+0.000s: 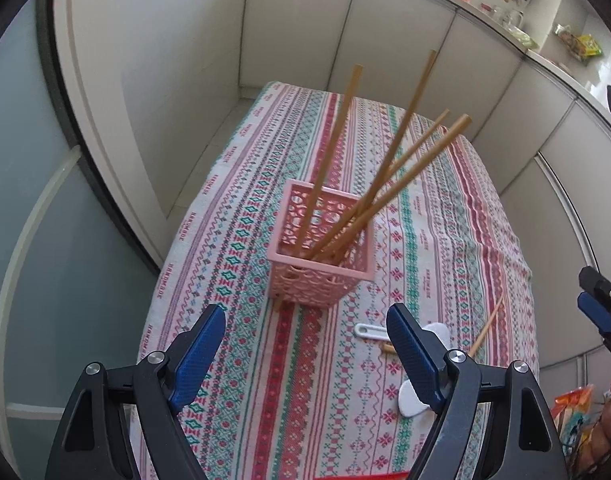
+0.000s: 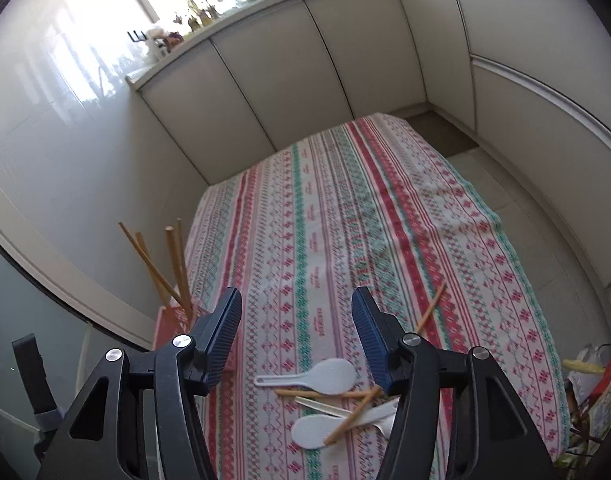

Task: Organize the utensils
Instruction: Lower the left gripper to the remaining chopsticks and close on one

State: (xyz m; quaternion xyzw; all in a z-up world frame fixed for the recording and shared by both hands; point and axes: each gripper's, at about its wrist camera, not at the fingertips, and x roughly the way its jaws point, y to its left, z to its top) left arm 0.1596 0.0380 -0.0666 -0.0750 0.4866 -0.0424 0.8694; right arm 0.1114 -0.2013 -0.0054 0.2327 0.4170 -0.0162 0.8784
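Both grippers, left (image 1: 305, 326) and right (image 2: 296, 308), gape empty; four chopsticks (image 1: 347, 136) stand in basket (image 1: 320, 258), so drop right onto the loose chopstick (image 2: 430, 309), pinch mid-shaft, avoiding spoons (image 2: 325, 374).

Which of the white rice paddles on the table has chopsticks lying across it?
The nearer paddle, lowest in the right wrist view: a chopstick crosses it. The other paddle, just beyond, lies uncovered.
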